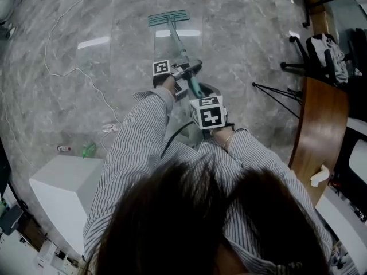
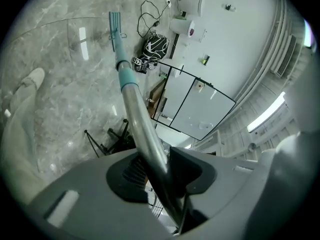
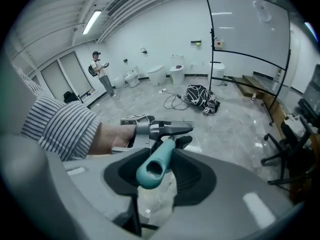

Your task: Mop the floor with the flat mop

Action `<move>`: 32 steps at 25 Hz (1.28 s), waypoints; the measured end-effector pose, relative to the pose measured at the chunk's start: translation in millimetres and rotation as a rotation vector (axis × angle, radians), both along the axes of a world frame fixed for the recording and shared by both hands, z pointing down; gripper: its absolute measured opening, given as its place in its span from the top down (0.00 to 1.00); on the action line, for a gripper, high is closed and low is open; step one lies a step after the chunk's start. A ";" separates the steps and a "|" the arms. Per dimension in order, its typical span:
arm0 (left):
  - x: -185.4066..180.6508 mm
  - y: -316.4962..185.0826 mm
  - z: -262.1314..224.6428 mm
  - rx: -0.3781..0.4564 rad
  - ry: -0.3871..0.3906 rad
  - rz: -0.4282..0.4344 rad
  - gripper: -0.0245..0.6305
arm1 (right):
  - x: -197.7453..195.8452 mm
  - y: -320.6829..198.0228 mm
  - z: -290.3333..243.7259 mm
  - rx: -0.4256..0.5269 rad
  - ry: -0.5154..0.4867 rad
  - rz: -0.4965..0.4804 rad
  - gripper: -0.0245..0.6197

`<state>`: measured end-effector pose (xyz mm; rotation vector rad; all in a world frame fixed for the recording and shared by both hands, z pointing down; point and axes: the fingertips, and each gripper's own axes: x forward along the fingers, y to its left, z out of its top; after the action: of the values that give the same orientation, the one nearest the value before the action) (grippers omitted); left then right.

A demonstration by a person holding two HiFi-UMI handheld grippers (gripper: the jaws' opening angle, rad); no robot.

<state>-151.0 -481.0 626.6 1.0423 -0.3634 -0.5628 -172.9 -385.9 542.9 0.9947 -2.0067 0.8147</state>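
The flat mop has a teal head [image 1: 168, 18] lying flat on the grey marble floor [image 1: 241, 33] ahead of me. Its metal handle [image 1: 180, 50] slants back toward my body. My left gripper [image 1: 184, 73] is shut on the handle partway down. In the left gripper view the metal pole [image 2: 142, 129] runs between the jaws out to the mop head [image 2: 115, 24]. My right gripper [image 1: 202, 96] is shut on the handle's teal top end [image 3: 152, 166], which pokes out between its jaws. The left gripper [image 3: 160, 128] shows just beyond it in the right gripper view.
A white box [image 1: 66, 191] stands at my left, with a white cable [image 1: 86, 76] and a green item [image 1: 89, 149] on the floor. At the right are a wooden table [image 1: 318, 125], a chair [image 1: 327, 53] and black tripod legs [image 1: 275, 93]. A person [image 3: 102, 69] stands far off.
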 end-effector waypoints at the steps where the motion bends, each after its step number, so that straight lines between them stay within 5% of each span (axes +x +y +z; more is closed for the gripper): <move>1: -5.5 -21.3 -1.4 -0.001 0.001 -0.009 0.77 | -4.6 -21.6 -1.8 0.000 -0.009 0.003 0.75; 8: -39.0 -145.9 -6.8 -0.002 0.004 -0.064 0.77 | -33.2 -147.1 -7.5 0.003 -0.061 0.017 0.75; 14: -53.4 -196.2 -5.0 0.024 0.015 -0.113 0.76 | -43.3 -195.3 -6.4 0.002 -0.096 0.038 0.75; 25: -50.0 -189.0 0.3 0.026 0.018 -0.143 0.77 | -36.3 -186.7 -2.4 -0.001 -0.103 0.058 0.75; 32: -34.4 -132.5 1.5 0.016 0.014 -0.125 0.78 | -20.1 -131.2 -2.9 0.006 -0.144 0.127 0.76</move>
<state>-185.4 -613.5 628.1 1.0354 -0.4141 -0.6861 -193.0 -517.1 540.0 1.1027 -2.0840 0.9737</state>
